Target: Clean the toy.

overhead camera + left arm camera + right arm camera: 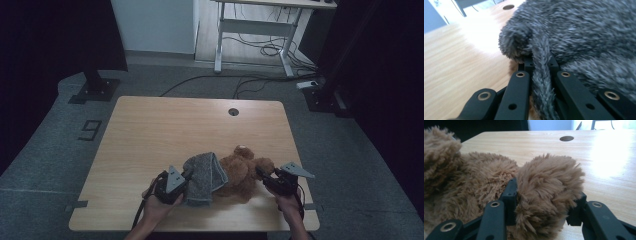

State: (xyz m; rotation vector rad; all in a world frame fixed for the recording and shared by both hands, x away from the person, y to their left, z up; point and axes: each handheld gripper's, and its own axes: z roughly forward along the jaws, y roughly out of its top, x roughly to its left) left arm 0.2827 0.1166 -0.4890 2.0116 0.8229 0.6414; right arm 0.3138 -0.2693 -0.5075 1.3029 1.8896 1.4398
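Bear [242,172] lies near table [150,130] front edge, grey cloth [202,175] draped over it. My left gripper [186,176] pinches cloth fold tight; right gripper [261,173] clamps furry paw. Step: covering bear. Next, I'd judge: spread cloth across.

Surface [165,130]: pale wood-grain finish, smooth, faint sheen where light falls. Grey cloth [584,32]: fuzzy knit, short matt nap, soft pile. Plush bear [549,187]: brown synthetic fur, long shaggy fibres, matt. Fingers [517,92] of both tools: black matt plastic, smooth, with brass-coloured metal rivets, slightly glossy.
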